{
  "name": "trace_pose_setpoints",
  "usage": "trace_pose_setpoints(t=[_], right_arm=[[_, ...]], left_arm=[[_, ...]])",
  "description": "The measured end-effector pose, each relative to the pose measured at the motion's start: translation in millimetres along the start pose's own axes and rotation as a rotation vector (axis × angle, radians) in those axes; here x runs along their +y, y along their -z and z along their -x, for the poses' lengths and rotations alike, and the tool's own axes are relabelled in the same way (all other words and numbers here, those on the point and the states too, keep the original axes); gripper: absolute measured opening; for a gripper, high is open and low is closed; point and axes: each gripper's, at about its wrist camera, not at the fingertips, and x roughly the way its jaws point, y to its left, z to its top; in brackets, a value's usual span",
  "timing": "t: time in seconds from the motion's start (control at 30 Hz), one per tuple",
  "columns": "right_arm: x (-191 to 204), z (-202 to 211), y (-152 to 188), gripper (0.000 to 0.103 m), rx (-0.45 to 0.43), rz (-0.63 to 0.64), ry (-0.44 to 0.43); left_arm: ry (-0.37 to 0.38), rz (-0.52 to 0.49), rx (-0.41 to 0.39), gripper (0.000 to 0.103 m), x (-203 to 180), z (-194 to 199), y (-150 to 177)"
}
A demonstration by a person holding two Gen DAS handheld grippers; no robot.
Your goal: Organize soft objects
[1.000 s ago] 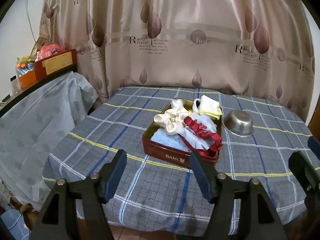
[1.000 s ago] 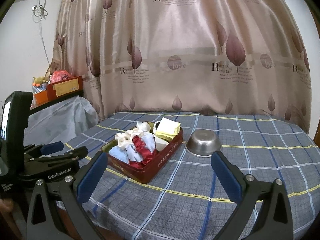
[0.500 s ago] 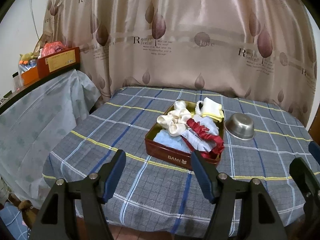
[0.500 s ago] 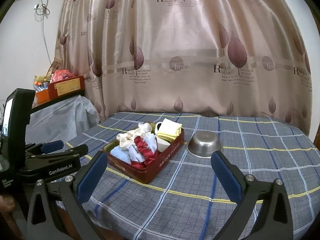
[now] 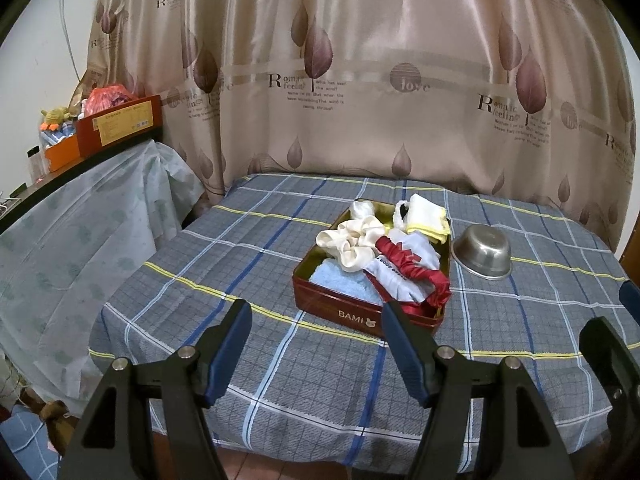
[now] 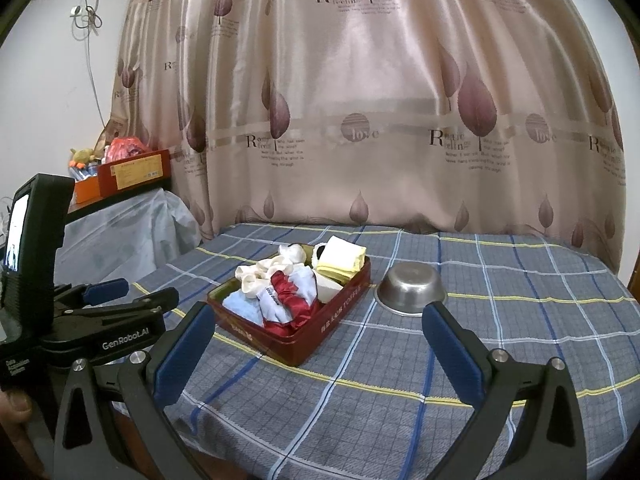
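Observation:
A red tin (image 5: pixel 340 314) marked BAMI stands mid-table, packed with soft things: a cream scrunchie (image 5: pixel 352 242), a red-and-white cloth (image 5: pixel 410 270), a light blue towel (image 5: pixel 342 284) and a folded white cloth with yellow edging (image 5: pixel 426 216). My left gripper (image 5: pixel 316 312) hovers open over the table's near edge, short of the tin, with nothing between its blue pads. The right gripper (image 6: pixel 318 314) is also open and empty, nearer than the tin (image 6: pixel 340 322) and to its right. In the right wrist view the left gripper (image 6: pixel 120 292) shows at the left.
An upturned steel bowl (image 5: pixel 482 254) sits just right of the tin on the plaid tablecloth (image 5: pixel 240 248). A leaf-print curtain (image 5: pixel 360 80) hangs behind. At the left a plastic-covered shelf (image 5: pixel 80 208) carries boxes (image 5: pixel 116 124). A thumb (image 6: pixel 14 408) grips the left handle.

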Motion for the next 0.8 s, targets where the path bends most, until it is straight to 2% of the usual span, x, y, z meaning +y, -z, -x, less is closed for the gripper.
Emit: trace_pose_setpoints(t=[0.8], right_arm=[[1.5,0.5,-0.3,0.103,-0.001,0.002,0.0]], left_arm=[[-0.018,0.0,0.012,0.069,-2.1,-1.4,0.8]])
